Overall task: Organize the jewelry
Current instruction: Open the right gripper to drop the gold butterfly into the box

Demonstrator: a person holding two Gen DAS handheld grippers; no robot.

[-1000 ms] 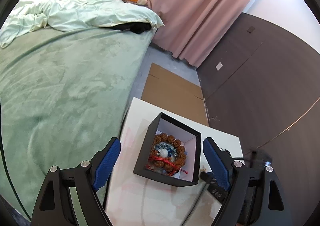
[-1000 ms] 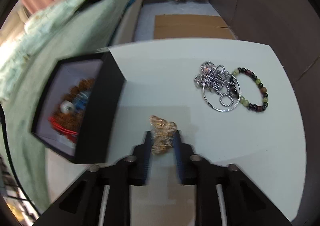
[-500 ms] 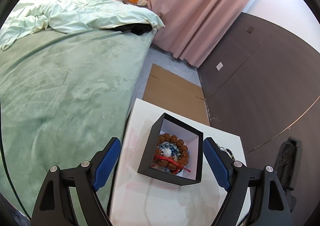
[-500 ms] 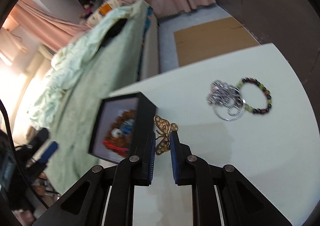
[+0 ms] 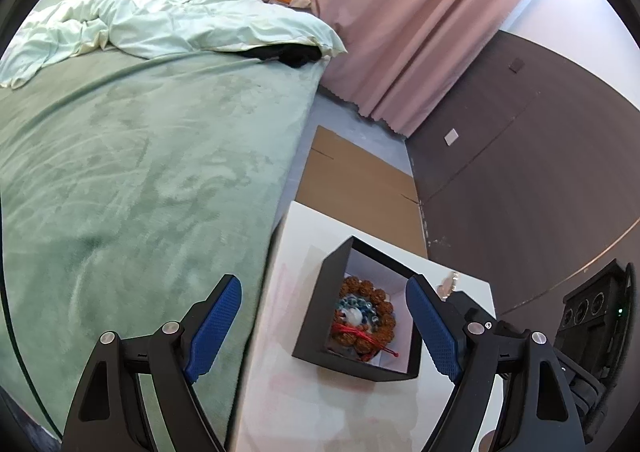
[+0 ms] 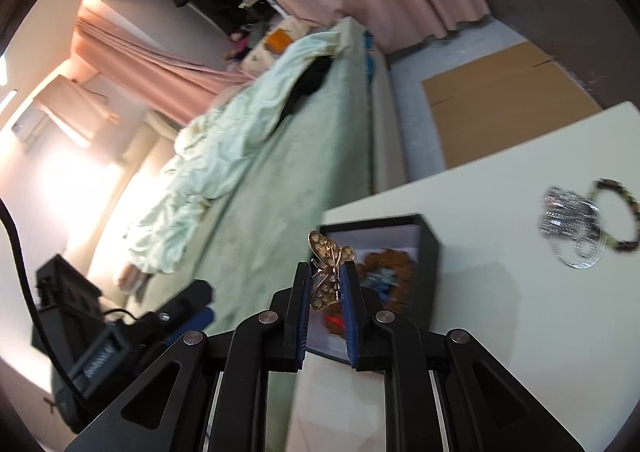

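Note:
A black jewelry box with a white lining stands open on the white table. It holds a brown bead bracelet with blue beads and a red cord. My right gripper is shut on a gold butterfly brooch, held in the air over the box. My left gripper is open and empty, hovering above the box. A silver chain pile and a dark bead bracelet lie on the table at the right.
A bed with a green blanket runs along the table's left edge. Flat cardboard lies on the floor beyond the table. Pink curtains and a dark wall stand behind. The left gripper's body shows at the lower left.
My right gripper has lifted the brooch off the table and carried it left over the box. My left gripper has drawn back a little and stays open.

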